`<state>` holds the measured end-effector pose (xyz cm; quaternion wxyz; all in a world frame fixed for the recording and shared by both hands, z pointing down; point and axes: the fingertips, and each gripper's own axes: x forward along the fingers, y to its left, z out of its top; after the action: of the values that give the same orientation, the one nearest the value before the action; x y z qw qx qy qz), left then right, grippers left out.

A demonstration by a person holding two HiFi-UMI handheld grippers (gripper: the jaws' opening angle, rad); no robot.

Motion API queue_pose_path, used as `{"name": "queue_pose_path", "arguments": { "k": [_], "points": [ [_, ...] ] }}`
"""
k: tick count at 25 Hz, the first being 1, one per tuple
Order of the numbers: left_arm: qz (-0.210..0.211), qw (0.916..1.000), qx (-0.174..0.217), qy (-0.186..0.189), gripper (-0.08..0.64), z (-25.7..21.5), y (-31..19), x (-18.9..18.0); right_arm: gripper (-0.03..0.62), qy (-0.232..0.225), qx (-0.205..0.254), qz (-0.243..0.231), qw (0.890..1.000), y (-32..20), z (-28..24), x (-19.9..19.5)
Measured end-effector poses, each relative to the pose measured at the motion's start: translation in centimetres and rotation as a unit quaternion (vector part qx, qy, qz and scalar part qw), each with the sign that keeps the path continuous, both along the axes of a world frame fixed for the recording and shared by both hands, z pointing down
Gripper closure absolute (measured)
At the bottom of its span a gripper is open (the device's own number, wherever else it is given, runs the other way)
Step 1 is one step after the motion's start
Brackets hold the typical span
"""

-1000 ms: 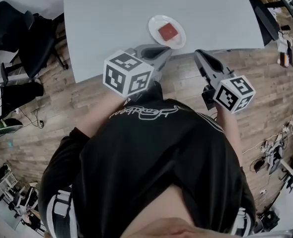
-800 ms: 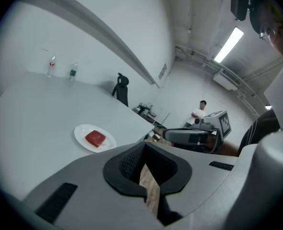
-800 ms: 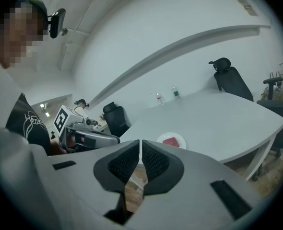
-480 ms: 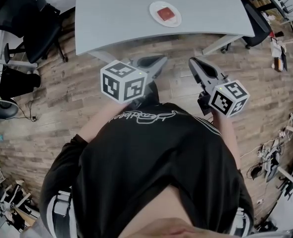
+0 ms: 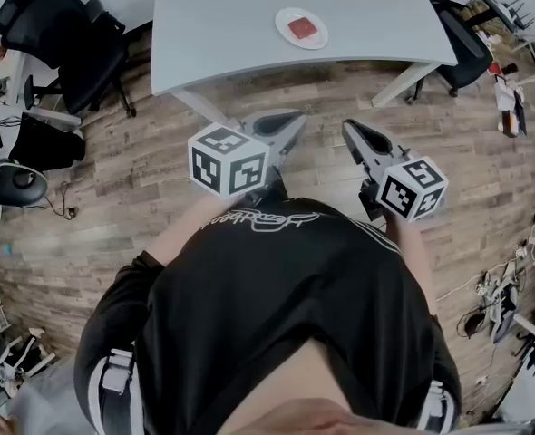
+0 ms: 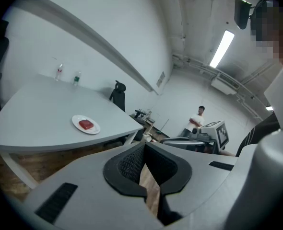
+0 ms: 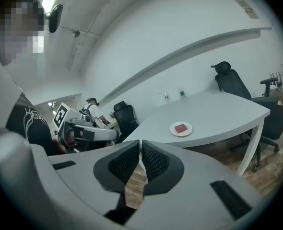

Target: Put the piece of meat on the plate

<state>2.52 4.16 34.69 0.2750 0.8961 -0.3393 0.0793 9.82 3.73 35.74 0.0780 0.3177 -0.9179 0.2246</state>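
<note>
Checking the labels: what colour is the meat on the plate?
Red meat on a white plate, clearest in the left gripper view.

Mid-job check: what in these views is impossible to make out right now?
- Two bottles on the table: too small in both gripper views to tell their contents.
- Table's far side: cut off by the head view's top edge.
- Meat on the plate: too small in every view to show texture.
- Floor beneath the person: hidden by the torso in the head view.
</note>
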Motion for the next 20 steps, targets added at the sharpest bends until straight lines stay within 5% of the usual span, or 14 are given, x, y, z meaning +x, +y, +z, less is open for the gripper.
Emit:
{"name": "queue_pose_path", "arguments": {
  "k": [20],
  "points": [
    [0.013, 0.9998, 0.01, -0.012, 0.552, -0.6, 4.0, 1.7, 0.574, 0.005, 0.007, -0.001, 1.0, 4.1, 0.0, 0.9]
  ]
}}
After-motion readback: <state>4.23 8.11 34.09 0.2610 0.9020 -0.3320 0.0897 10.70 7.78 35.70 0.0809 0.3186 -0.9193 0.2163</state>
